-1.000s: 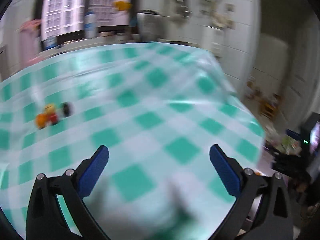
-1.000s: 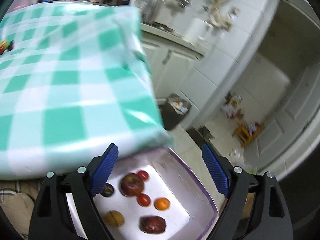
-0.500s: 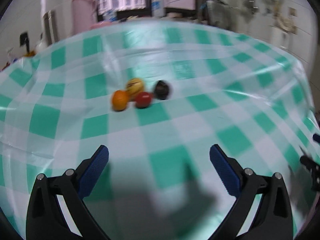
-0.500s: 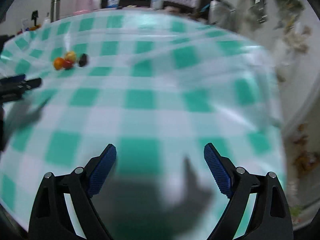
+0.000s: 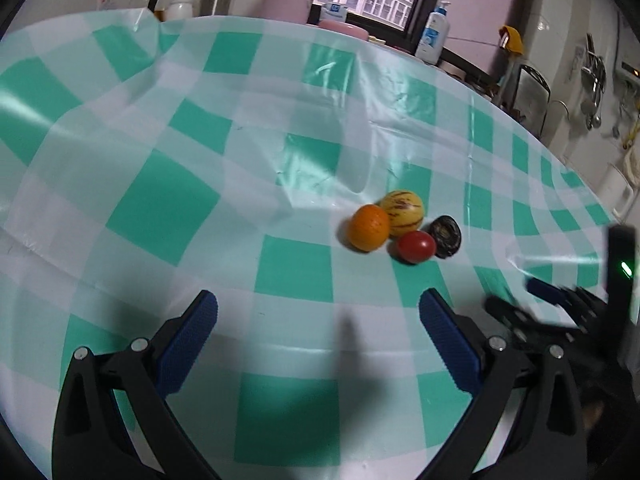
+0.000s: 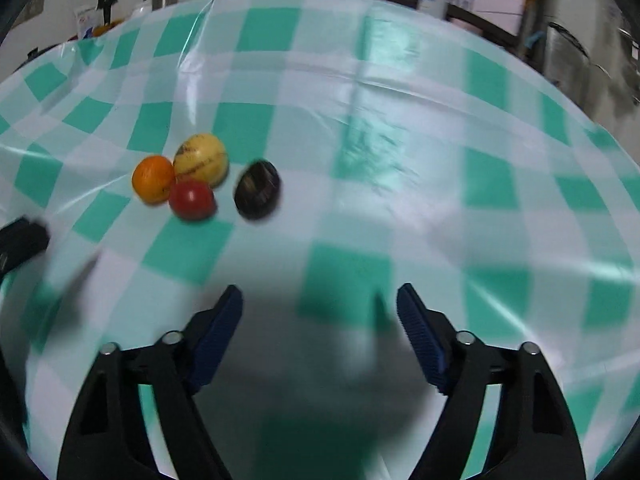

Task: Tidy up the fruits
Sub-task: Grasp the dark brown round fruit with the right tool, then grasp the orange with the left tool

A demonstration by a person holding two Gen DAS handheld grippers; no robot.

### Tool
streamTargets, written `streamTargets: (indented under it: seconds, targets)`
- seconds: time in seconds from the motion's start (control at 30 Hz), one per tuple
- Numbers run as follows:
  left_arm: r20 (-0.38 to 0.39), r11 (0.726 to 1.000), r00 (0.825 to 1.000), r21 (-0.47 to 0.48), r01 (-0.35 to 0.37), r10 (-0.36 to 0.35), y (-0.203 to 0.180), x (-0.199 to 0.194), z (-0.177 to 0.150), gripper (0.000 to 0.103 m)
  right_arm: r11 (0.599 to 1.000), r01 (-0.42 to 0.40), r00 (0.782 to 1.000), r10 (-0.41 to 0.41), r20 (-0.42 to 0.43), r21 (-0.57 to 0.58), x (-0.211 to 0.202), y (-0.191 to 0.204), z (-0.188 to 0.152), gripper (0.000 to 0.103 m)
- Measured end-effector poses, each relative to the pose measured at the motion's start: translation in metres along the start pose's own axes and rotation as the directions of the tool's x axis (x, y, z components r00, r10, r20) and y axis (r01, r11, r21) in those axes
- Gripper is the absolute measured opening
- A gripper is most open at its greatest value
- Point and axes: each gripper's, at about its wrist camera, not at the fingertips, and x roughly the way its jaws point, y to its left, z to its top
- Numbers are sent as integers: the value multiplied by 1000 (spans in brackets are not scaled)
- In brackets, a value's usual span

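Left hand-held gripper [image 5: 318, 314] jaws spread wide, nothing between them, angled down over the counter [image 5: 160, 208] with its green-and-white check cloth. Right hand-held gripper [image 6: 319, 308] also empty; its jaws have just been closing in but a clear gap remains. Fruit cluster sits ahead of both on the cloth: orange [image 5: 369, 227], yellow striped fruit [image 5: 402, 212] and red tomato [image 5: 416, 246] touching each other, dark fruit [image 5: 446, 236] just beside the tomato. From the right wrist view the cluster lies ahead-left; image blurred. Pump bottle [image 5: 432, 36] stands beyond the far edge by the window.
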Motion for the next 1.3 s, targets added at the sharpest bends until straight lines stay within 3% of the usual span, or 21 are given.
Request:
streamTargets:
  seconds: [0.33,0.43,0.63,0.9,1.03,1.3]
  targets:
    - [-22,1000,1000,-11,2,-3,3,7,2,101,999,-51,998,50,-41,-17,54,30,58,51]
    - [-24,1000,1000,-10,5,-5,2,7,1,101,997,-82,996,82,-43,3,58,31,63,36]
    - [-33,1000,999,-8,5,-6,1,8,0,101,977,-116,993,115,14,179,33,3,42,36]
    - [-106,1000,994,-1,-25,25,-2,31,11,101,853,-248,967,242,74,459,32,-55,13,36]
    - [-124,993,990,104,-60,73,-22,57,27,100,847,-265,963,257,81,460,31,-55,12,36]
    - [-170,983,979,160,-87,114,-41,107,54,74,842,-279,959,270,87,461,24,-55,3,36]
